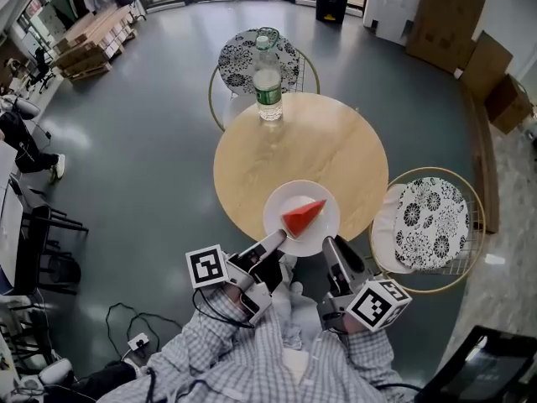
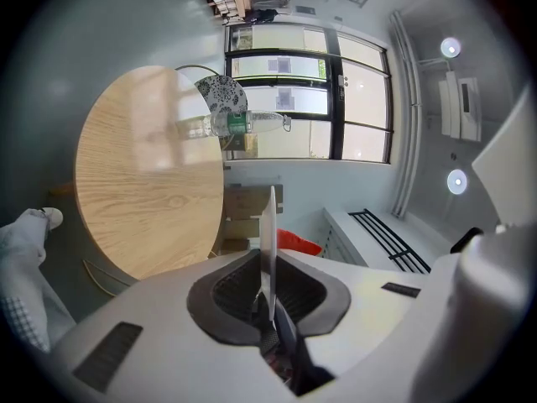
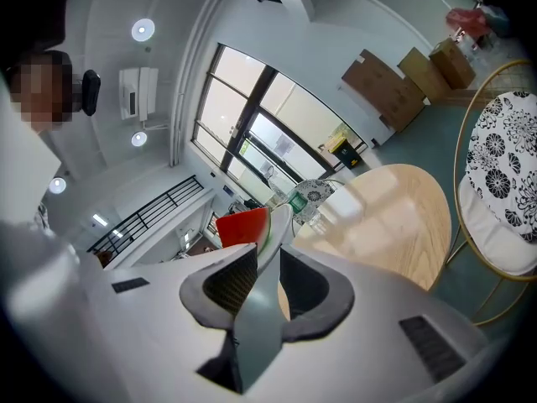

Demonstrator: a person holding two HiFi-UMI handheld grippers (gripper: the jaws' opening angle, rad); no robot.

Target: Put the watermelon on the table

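A red wedge of watermelon point(image 1: 303, 217) lies on a white plate point(image 1: 285, 201) at the near edge of the round wooden table point(image 1: 277, 154). My left gripper point(image 1: 277, 238) is shut on the plate's near left rim, and my right gripper point(image 1: 329, 243) is shut on its near right rim. In the left gripper view the plate point(image 2: 268, 233) shows edge-on between the jaws of the left gripper point(image 2: 268, 288), with the watermelon point(image 2: 299, 243) behind it. In the right gripper view the plate point(image 3: 275, 233) runs into the right gripper point(image 3: 262, 284), the watermelon point(image 3: 242, 227) on top.
A clear water bottle point(image 1: 268, 78) with a green label stands at the table's far side. A patterned wire chair point(image 1: 252, 53) sits beyond the table and another chair point(image 1: 432, 222) to its right. Cables lie on the floor point(image 1: 126, 326) at the lower left.
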